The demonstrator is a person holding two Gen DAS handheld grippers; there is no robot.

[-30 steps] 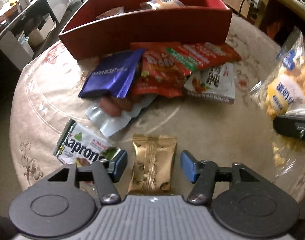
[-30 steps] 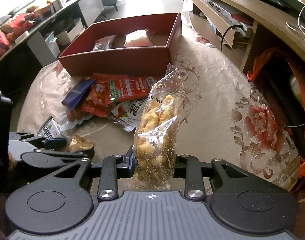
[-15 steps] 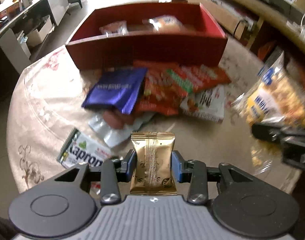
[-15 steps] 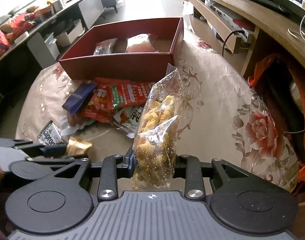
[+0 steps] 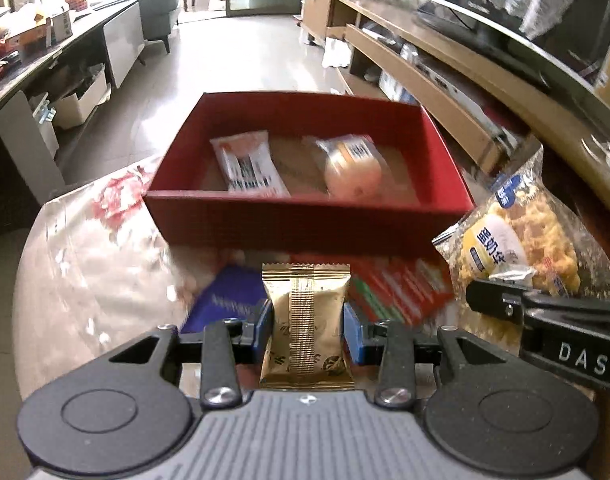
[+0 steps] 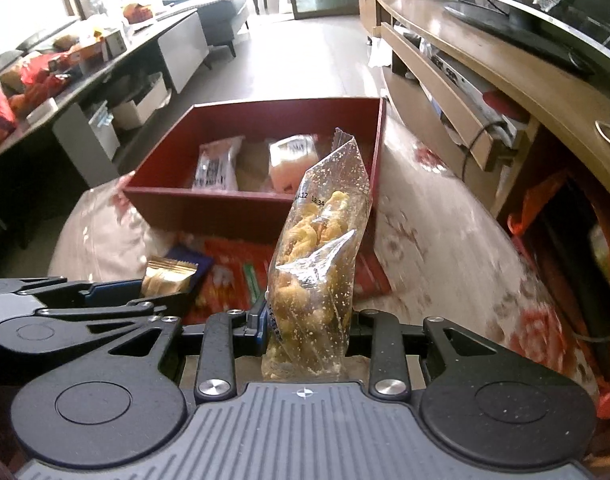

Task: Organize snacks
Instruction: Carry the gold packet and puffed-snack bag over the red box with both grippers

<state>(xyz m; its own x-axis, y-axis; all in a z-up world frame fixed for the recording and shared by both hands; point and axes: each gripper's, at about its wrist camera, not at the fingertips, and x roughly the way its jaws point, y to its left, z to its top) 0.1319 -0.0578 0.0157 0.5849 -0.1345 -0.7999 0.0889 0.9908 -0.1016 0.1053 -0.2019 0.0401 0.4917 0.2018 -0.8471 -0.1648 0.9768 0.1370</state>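
Jaws of the left gripper clamped a gold sachet; the right gripper pinched a clear bag of fried twists. Red box sat at twelve o'clock on the counter; clearing its near wall before releasing seemed wise.

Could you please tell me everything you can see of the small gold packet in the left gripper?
The gold packet is a small, shiny foil pouch with crimped, serrated ends and a ribbed seam down its middle. It stands upright, clamped at its sides between the blue pads of the left gripper, lifted clear of the snacks on the table, in front of the red box.
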